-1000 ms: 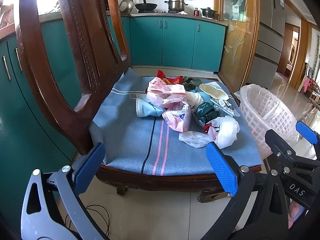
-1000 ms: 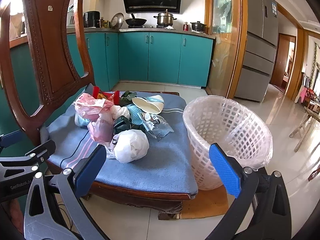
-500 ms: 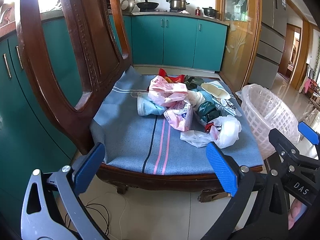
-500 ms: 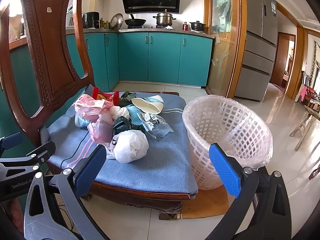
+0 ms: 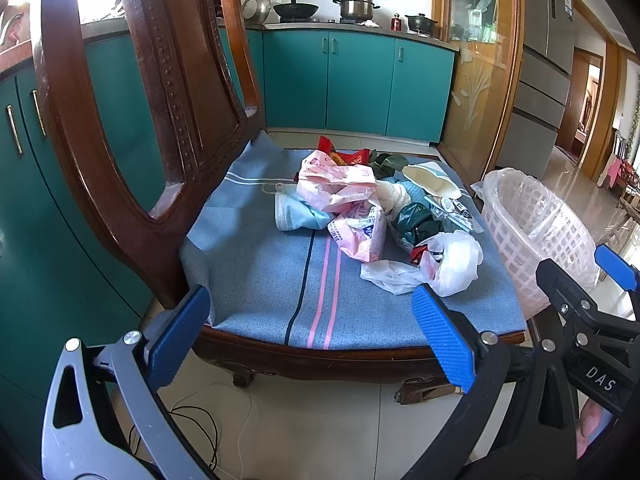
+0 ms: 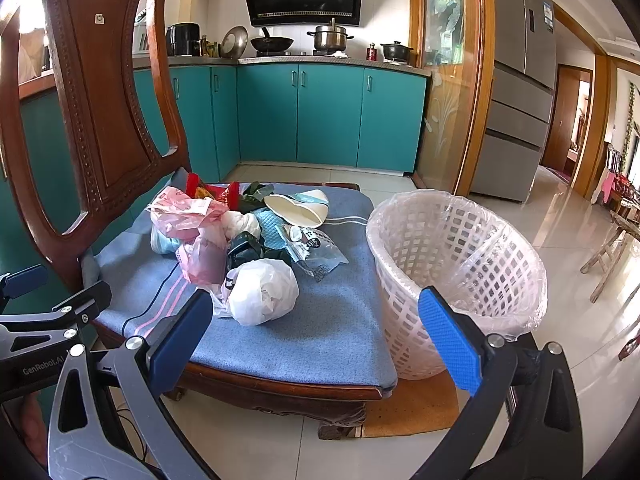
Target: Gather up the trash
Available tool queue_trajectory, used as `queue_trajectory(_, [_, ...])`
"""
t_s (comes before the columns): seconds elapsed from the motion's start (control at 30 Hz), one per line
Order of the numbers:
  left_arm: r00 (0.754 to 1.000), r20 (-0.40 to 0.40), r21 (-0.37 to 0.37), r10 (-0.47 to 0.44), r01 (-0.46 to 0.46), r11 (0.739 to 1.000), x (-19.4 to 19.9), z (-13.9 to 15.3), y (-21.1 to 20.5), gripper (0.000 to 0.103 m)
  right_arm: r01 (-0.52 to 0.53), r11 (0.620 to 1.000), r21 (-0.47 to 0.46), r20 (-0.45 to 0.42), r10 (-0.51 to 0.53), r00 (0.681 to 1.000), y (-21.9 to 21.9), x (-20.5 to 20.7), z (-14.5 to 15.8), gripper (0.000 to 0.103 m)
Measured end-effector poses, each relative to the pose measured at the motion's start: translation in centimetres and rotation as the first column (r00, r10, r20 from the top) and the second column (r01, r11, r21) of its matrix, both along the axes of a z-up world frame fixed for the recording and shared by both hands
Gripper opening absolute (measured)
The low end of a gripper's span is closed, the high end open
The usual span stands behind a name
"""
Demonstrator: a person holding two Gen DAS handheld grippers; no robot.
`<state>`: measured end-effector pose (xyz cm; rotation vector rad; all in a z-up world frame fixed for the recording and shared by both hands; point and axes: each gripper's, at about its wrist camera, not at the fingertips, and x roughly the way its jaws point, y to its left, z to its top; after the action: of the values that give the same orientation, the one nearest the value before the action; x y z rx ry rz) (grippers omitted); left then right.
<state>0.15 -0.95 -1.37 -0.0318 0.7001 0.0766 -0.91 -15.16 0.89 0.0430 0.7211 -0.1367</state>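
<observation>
The trash (image 6: 240, 248) lies heaped on the chair cushion (image 6: 332, 320), from the middle toward its 12 o'clock edge: pink bags, a blue mask, a green wrapper, a paper bowl, and a white bag (image 6: 262, 296) nearest the front. The lined basket (image 6: 452, 276) stands on the floor at the chair's 3 o'clock, just beside the seat. The left gripper (image 5: 312, 336) and the right gripper (image 6: 316, 332) both hang wide and empty off the 6 o'clock edge. The bags look light and tangled, so a pinch on one could drag its neighbours off the cushion, and a careless swing could tip the basket.
</observation>
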Motion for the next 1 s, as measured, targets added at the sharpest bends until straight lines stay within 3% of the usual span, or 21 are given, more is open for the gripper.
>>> queue_trajectory(1.0, [1.0, -0.005, -0.016, 0.001, -0.001, 1.0, -0.15, -0.01, 0.06, 0.101, -0.009, 1.0, 0.018, 0.003, 0.009, 1.0, -0.41, -0.03, 0.15, 0.101])
